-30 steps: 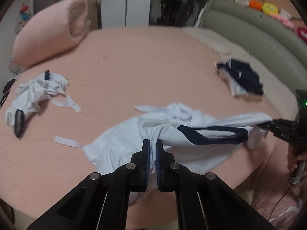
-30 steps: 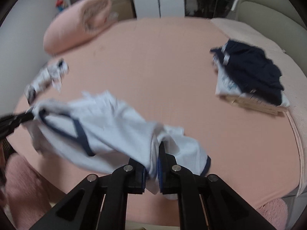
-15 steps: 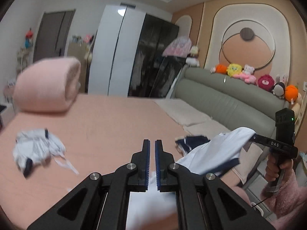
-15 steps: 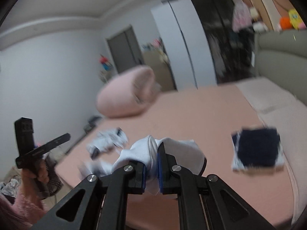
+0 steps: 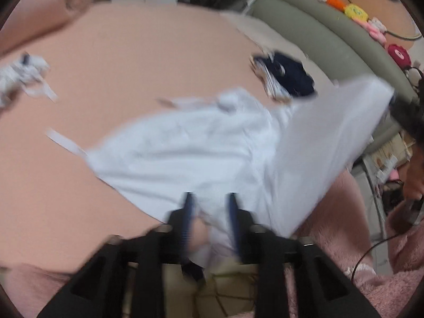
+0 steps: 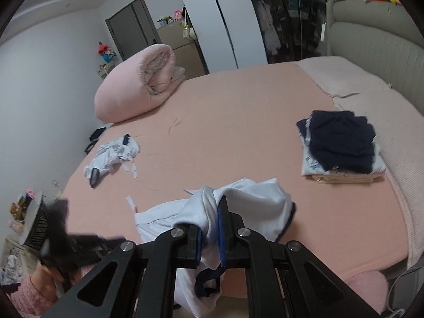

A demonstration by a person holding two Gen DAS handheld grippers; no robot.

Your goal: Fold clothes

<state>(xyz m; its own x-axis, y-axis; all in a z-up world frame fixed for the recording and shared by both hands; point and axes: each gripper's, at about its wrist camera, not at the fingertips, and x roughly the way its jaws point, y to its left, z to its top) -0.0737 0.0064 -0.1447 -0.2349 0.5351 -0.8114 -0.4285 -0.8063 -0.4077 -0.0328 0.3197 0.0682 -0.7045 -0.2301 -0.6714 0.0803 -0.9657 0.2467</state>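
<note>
My left tool [image 5: 209, 206] has just been opening; its jaws stand apart, shirt [image 5: 185, 145] hem loose between them, so that side drops flat on the bed [image 5: 132, 53]. Right tool [image 6: 210, 228] is clamped on the shirt's right edge, holding it up to stretch it out. Folded pile [image 6: 341, 148] sits far right, clear of the work.

Matt, seemingly ribbed white garment [image 6: 254, 198] cloth

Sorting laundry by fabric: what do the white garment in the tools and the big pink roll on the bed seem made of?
White garment: likely a light sports knit, matte; fine ribbing shows near the right tool, with navy trim at the hems. Pink roll: looks like a soft plush or fleece quilt, thick and puffy; the exact fabric is unclear.
</note>
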